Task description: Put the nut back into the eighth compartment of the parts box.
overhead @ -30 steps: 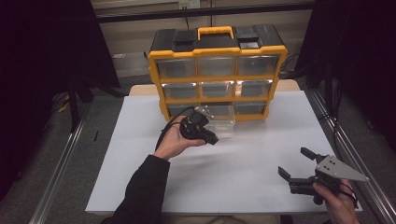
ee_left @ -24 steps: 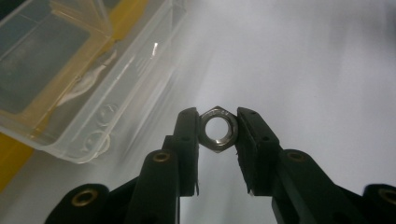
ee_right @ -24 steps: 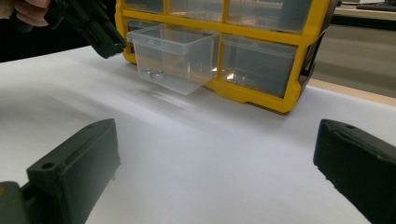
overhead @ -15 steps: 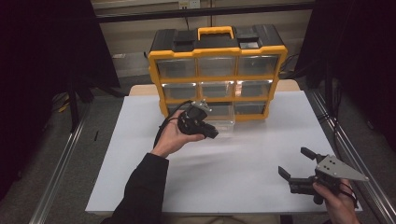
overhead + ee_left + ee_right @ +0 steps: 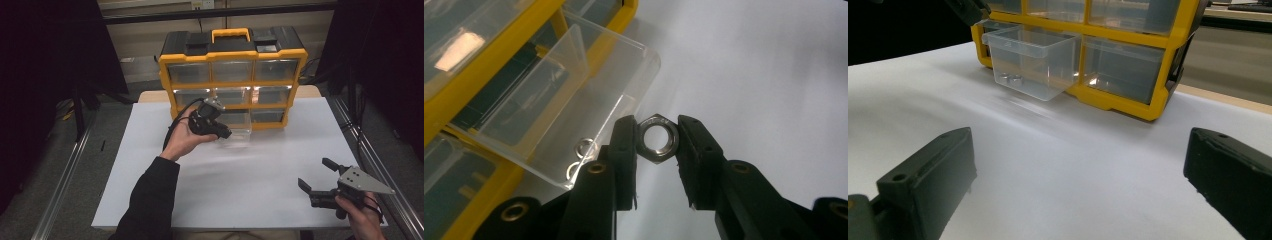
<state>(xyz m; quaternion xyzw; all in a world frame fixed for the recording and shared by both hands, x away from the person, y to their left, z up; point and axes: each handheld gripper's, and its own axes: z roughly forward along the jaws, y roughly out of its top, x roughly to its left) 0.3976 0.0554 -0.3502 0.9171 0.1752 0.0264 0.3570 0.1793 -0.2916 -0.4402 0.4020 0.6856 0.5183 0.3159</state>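
Observation:
A steel hex nut [image 5: 657, 138] is pinched between the two black jaws of my left gripper [image 5: 657, 142], which is shut on it. In the high view that left gripper [image 5: 223, 134] hangs just above a clear drawer [image 5: 235, 125] pulled out of the bottom row of a yellow and black organizer [image 5: 232, 75]. The clear drawer [image 5: 574, 100] holds a few small metal rings [image 5: 584, 147] on its floor. My right gripper [image 5: 316, 176] rests open near the table's front right corner, nothing between its jaws. The clear drawer [image 5: 1033, 62] lies ahead of it.
White paper [image 5: 240, 175] covers the table. The organizer [image 5: 1128, 55] stands at the far edge with several shut clear drawers. Metal rails run along both sides of the table. A cable trails from the left gripper over the person's hand.
The left gripper has risen a little and moved toward the organizer, still shut on the nut. The right gripper has stayed where it was.

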